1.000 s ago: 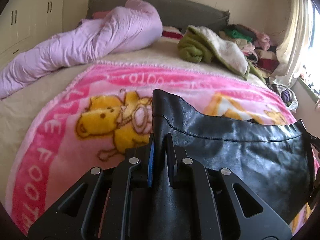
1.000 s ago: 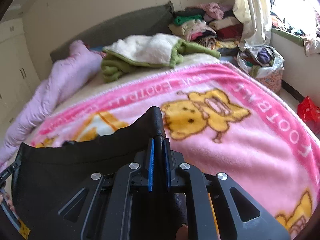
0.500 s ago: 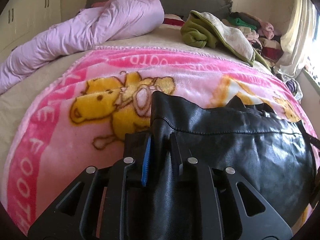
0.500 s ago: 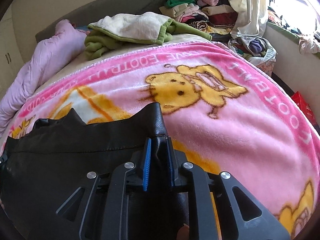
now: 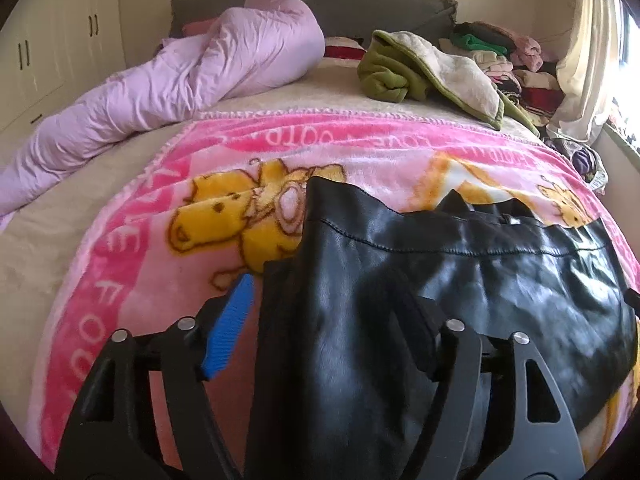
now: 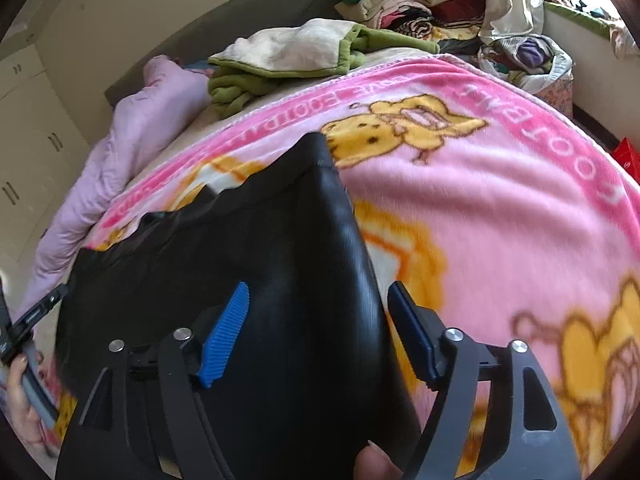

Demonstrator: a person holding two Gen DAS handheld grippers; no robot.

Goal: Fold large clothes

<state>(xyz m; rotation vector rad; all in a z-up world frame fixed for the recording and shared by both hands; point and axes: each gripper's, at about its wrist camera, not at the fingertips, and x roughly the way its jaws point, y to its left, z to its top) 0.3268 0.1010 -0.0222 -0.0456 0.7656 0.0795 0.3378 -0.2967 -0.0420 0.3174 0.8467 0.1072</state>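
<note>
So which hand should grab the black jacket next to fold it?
Probably the right gripper: its opening jaws straddle the jacket's edge. The left gripper also has jacket between its opening jaws, but sits further in.

The pink blanket [image 5: 132, 264] carries large pale letters along its darker pink border, seen reversed: "FOOTBALL" and "LOVE" can be partly made out beside its yellow bear prints [image 6: 404, 128]; no other text is readable
</note>
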